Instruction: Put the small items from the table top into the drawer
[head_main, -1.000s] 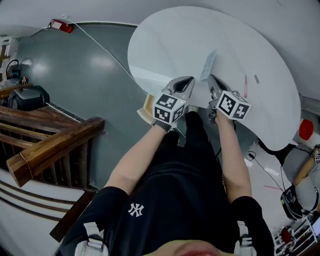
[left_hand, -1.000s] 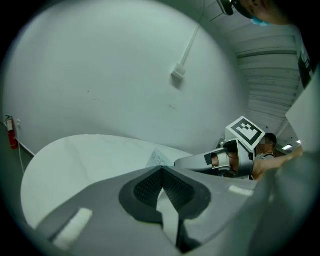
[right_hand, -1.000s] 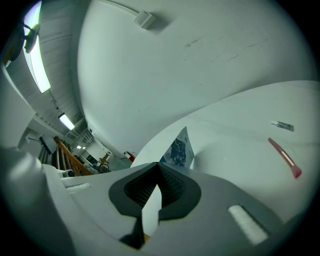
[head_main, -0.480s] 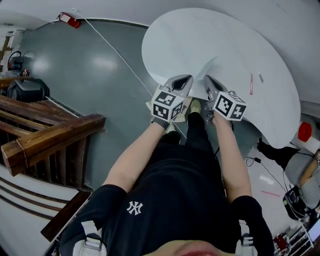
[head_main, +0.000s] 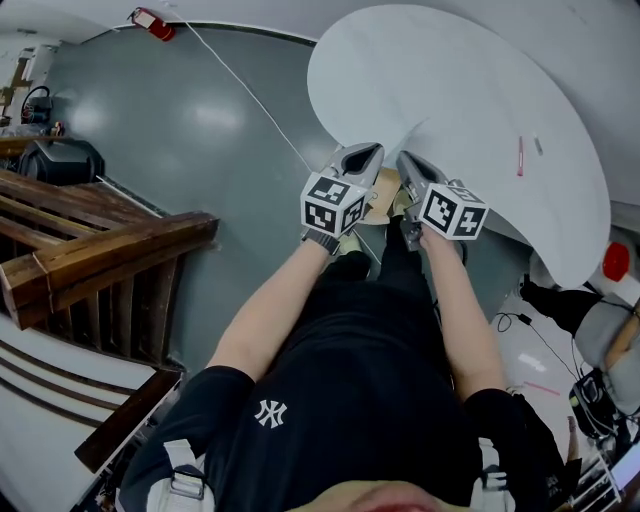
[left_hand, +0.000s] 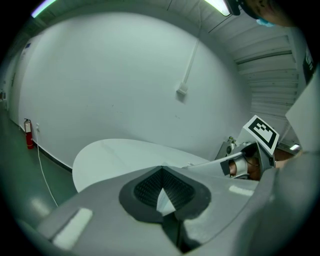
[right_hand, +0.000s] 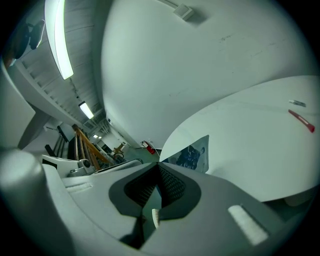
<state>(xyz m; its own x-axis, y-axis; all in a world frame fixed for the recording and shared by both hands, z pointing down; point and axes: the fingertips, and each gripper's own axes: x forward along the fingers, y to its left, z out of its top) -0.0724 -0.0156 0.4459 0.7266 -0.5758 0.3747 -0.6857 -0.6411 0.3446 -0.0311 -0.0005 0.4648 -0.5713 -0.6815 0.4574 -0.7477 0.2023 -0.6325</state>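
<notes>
A white rounded table (head_main: 450, 80) fills the upper right of the head view. A thin red item (head_main: 520, 157) and a small grey item (head_main: 538, 146) lie on its right side; the right gripper view shows the red item (right_hand: 301, 121) and the grey item (right_hand: 297, 103) too. My right gripper (head_main: 405, 160) is at the table's near edge, shut on the corner of a picture card (right_hand: 192, 155). My left gripper (head_main: 365, 152) hangs beside it, shut and holding nothing. A pale wooden part (head_main: 380, 207), possibly the drawer, shows below and between them.
A dark wooden stair railing (head_main: 110, 255) stands at the left over grey floor. A white cable (head_main: 250, 95) runs across the floor to a red extinguisher (head_main: 150, 20). A red round object (head_main: 615, 260) and cables lie right of the table.
Both grippers have drawn back from over the table top to its near edge, and the card has come along at the right jaws. The wooden part now shows between them.
</notes>
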